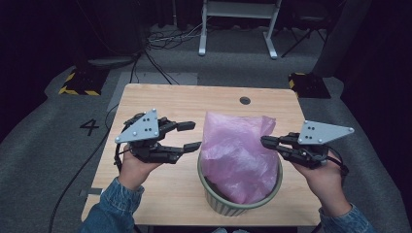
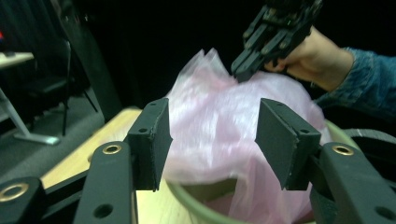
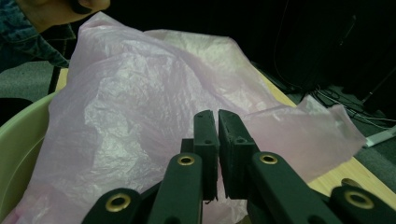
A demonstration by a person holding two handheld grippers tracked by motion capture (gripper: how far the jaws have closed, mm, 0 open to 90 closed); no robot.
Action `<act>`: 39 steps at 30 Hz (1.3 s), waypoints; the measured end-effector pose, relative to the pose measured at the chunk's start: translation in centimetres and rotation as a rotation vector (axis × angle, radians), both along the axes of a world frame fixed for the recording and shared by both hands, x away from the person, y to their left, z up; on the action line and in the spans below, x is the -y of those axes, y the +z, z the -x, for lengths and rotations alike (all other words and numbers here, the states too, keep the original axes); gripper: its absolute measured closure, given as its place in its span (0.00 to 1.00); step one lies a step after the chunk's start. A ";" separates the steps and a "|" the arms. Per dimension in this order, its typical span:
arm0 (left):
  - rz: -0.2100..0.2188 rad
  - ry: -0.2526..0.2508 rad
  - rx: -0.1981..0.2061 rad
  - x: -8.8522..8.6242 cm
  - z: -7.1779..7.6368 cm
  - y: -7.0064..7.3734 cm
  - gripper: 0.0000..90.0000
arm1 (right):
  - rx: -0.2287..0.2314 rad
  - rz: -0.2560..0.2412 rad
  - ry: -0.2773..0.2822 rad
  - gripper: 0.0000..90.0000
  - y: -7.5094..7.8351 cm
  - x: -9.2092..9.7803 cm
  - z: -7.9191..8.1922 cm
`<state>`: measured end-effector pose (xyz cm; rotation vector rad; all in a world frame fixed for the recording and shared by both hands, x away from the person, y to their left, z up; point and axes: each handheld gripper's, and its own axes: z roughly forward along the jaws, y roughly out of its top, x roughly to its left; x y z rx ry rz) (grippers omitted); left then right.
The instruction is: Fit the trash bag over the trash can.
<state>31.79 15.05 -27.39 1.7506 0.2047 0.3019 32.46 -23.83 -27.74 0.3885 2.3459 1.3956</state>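
Observation:
A crumpled pink plastic bag (image 1: 238, 150) stands up out of a pale green ribbed bin (image 1: 243, 206) near the front of the wooden table (image 1: 165, 97). My left gripper (image 1: 197, 135) is open just left of the bag, jaws pointing at it. In the left gripper view its jaws (image 2: 217, 140) frame the bag (image 2: 210, 121) above the bin rim (image 2: 191, 200). My right gripper (image 1: 264, 141) is shut, its tips touching the bag's right edge. In the right gripper view (image 3: 218, 114) I see no film between the jaws; the bag (image 3: 130, 102) lies just beyond.
A dark round hole (image 1: 245, 100) sits near the table's far edge. Beyond the table are grey carpet, loose cables (image 1: 165, 39), a white desk frame (image 1: 238, 29) and two yellow-and-black striped bases (image 1: 80, 82). Bare tabletop lies left of the bin.

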 end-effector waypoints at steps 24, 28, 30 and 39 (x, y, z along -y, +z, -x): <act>-0.397 -0.164 -0.243 8.2 -0.3 -5.2 0.63 | -0.063 -0.054 0.107 0.94 -1.9 -1.4 1.3; -0.416 -0.165 -0.258 8.1 -0.1 -5.7 0.66 | -0.083 -0.050 0.103 0.94 -2.7 -0.8 2.2; -0.422 -0.175 -0.260 8.2 0.1 -5.8 0.67 | -0.088 -0.051 0.082 0.89 -3.0 -0.3 2.4; -0.452 -0.194 -0.251 9.2 0.5 -6.0 0.67 | -0.158 -0.102 -0.142 0.38 -2.2 1.2 -0.8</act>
